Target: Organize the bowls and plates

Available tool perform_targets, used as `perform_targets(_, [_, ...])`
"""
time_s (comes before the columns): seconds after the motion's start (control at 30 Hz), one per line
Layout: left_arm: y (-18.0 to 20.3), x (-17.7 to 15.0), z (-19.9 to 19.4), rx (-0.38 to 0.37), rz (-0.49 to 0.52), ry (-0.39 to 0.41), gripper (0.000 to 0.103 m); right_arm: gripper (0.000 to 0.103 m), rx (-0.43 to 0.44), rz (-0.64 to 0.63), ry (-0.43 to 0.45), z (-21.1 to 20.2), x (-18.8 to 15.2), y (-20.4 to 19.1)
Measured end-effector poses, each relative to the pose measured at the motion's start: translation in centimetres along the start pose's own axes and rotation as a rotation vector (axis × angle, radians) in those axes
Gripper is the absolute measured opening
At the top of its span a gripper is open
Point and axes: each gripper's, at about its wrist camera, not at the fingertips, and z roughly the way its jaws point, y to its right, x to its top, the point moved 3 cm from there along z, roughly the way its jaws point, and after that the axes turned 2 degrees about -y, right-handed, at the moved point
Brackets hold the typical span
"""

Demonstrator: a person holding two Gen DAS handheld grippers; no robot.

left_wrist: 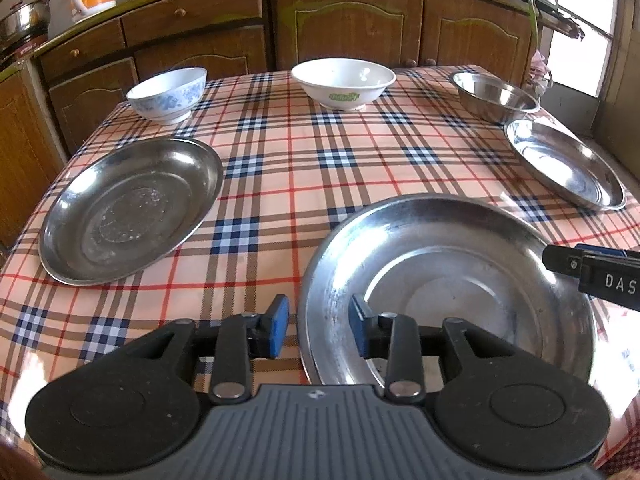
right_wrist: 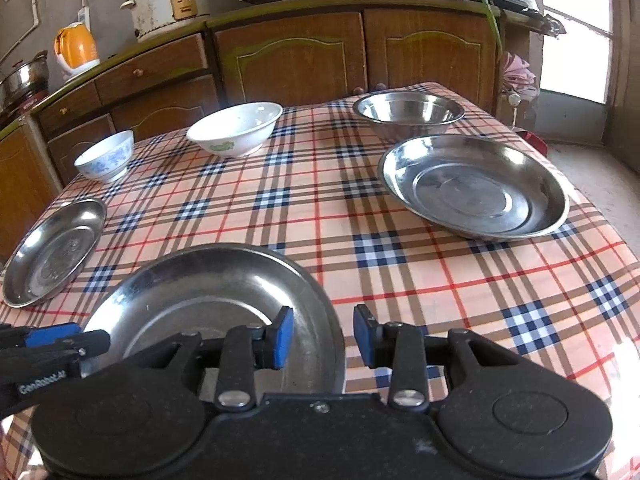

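Both my grippers stand released around the rim of the near steel plate (left_wrist: 448, 280): my left gripper (left_wrist: 319, 326) straddles its left edge at the bottom of the left view, my right gripper (right_wrist: 323, 334) its right edge. Neither pad presses the metal. Farther up the checked tablecloth (left_wrist: 280, 168) lie two more steel plates and three bowls.

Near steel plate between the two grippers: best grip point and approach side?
Grip the near steel plate by its raised, flared rim, one pad inside and one outside. Come from the near edge, angled down: it lies flat on the tablecloth, so only the lip offers purchase. The left gripper already straddles the left rim, jaws open; the right gripper straddles the right.
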Motion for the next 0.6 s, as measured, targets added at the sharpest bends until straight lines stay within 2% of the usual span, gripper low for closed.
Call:
perform_targets(0.1, [-0.2, 0.1, -0.4, 0.006, -0.003, 0.009, 0.047, 0.046, -0.007, -0.003, 0.007, -0.3, 0.2, 0.0])
perform_targets(0.17, [-0.4, 0.1, -0.5, 0.009, -0.006, 0.012, 0.048, 0.046, -0.012, -0.002, 0.020, -0.7, 0.4, 0.0])
perform_targets(0.27, [-1.0, 0.2, -0.8, 0.013, -0.022, 0.012, 0.056, 0.049, -0.015, -0.004, 0.048, -1.6, 0.8, -0.1])
perform_targets(0.4, [-1.5, 0.8, -1.7, 0.014, -0.031, 0.036, 0.066, 0.069, 0.030, -0.014, 0.072, -2.8, 1.6, -0.8])
perform_targets(0.6, [-2.2, 1.6, -2.9, 0.020, -0.042, 0.064, 0.073, 0.070, 0.068, -0.050, 0.082, -3.7, 2.4, -2.6])
